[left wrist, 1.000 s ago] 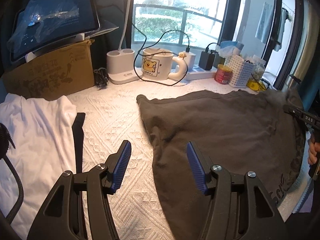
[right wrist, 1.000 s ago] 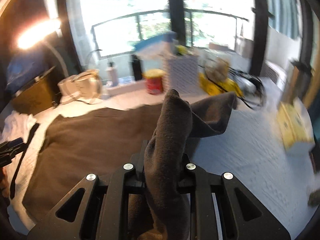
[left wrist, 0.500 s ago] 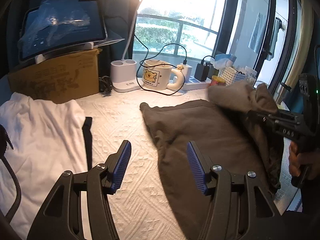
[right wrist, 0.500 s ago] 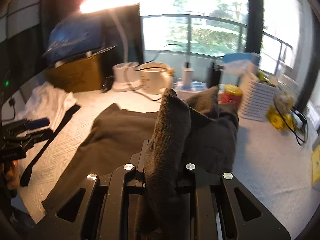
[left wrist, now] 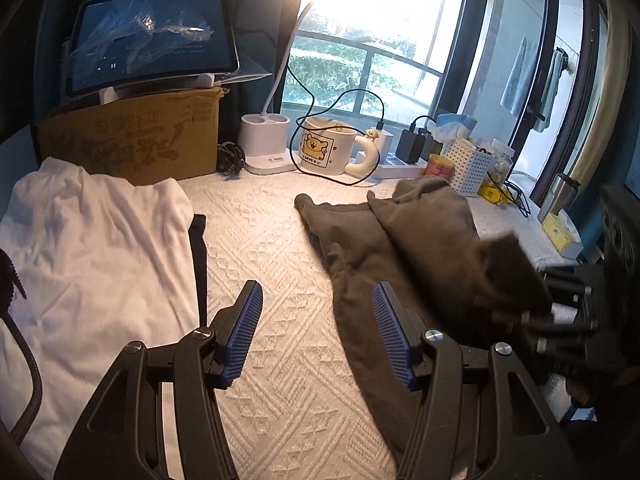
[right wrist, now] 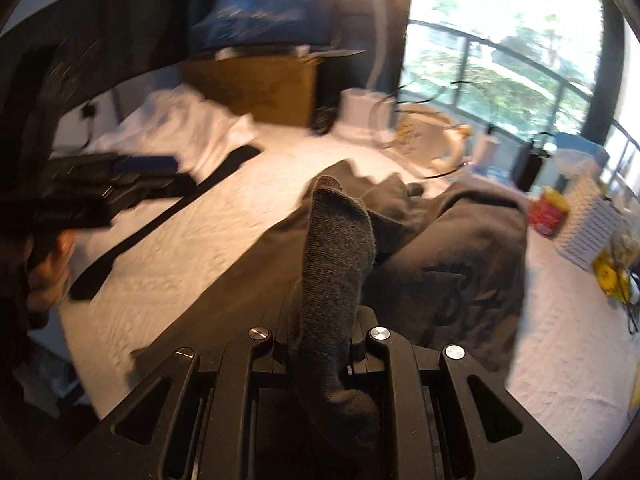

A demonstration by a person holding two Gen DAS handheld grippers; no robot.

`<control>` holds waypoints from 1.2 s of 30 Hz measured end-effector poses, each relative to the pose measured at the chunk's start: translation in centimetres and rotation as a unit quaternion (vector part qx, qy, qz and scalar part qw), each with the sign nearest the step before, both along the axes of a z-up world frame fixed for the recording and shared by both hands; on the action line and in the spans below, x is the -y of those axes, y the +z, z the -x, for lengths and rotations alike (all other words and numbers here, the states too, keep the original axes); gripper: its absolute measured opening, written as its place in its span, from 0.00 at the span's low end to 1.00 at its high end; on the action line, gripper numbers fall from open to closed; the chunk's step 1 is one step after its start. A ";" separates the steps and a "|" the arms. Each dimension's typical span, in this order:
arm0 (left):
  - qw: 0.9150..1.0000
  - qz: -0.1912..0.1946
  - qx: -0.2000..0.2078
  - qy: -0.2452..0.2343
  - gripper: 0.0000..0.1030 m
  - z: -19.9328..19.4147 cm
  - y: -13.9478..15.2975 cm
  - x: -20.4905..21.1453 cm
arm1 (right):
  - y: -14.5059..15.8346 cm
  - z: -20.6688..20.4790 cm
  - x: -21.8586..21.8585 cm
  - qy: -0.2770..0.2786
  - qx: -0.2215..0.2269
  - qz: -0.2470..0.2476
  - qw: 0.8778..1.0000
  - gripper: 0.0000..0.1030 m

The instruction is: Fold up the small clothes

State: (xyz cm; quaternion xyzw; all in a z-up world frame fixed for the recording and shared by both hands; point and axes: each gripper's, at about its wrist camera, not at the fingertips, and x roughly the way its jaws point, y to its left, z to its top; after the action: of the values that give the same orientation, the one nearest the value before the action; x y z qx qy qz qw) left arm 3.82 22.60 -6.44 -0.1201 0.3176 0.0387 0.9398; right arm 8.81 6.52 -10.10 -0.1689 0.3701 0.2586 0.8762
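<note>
The right gripper clenches a bunched edge of the grey garment, carrying it across the white textured cloth to fold it, while the left gripper hovers released.

The left gripper hangs at six o'clock over the white textured surface, its blue-padded fingers spread apart with nothing between them. At three o'clock lies the grey garment, one side folded over onto itself, its blurred edge lifted at four o'clock by the right gripper. A white garment lies at nine o'clock, a cardboard box at eleven, and a cartoon mug at twelve by the window.
</note>
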 end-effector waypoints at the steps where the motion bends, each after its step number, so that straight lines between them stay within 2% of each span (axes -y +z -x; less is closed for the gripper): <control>1: 1.000 0.002 -0.001 0.000 0.56 0.1 -0.1 0.0 | -0.4 0.4 -0.4 0.005 -0.002 0.004 1.000 0.18; 6: 1.000 0.007 -0.009 -0.005 0.56 0.5 -0.3 0.1 | -1.6 1.5 -1.5 0.012 -0.025 0.014 1.000 0.18; 7: 1.000 0.008 -0.011 -0.006 0.56 0.5 -0.4 0.1 | -1.6 1.7 -1.5 0.012 -0.031 0.009 0.999 0.20; 10: 1.000 0.010 -0.014 -0.007 0.56 0.5 -0.3 0.2 | -1.8 2.1 -1.8 0.030 -0.068 -0.006 0.997 0.36; 11: 1.000 0.009 -0.014 -0.007 0.56 0.5 -0.2 0.2 | -1.9 2.4 -1.9 0.037 -0.072 -0.006 0.997 0.36; 14: 1.000 0.005 -0.012 -0.008 0.56 0.2 0.4 0.4 | -1.6 3.4 -2.3 0.051 -0.069 -0.002 0.996 0.38; 17: 1.000 0.000 -0.012 -0.014 0.56 -0.3 0.9 0.8 | -0.4 4.2 -1.3 0.046 -0.060 -0.020 0.997 0.39; 24: 0.999 -0.021 -0.023 -0.036 0.56 -3.2 1.6 2.7 | 2.9 4.0 3.5 -0.008 -0.032 -0.056 0.998 0.41; 26: 0.998 -0.027 -0.029 -0.048 0.56 -4.5 1.7 3.4 | 3.3 3.4 5.1 -0.029 -0.023 -0.058 0.998 0.46; 36: 0.992 -0.045 -0.059 -0.106 0.56 -12.9 0.4 6.6 | 3.3 -1.7 12.3 -0.135 -0.012 -0.056 0.989 0.47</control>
State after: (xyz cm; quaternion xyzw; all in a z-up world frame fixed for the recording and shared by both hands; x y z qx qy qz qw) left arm 16.70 16.04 -6.06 -0.0408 0.3815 -0.0397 0.9226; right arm 10.52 -5.82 -6.82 -0.0648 0.3845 0.1605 0.9067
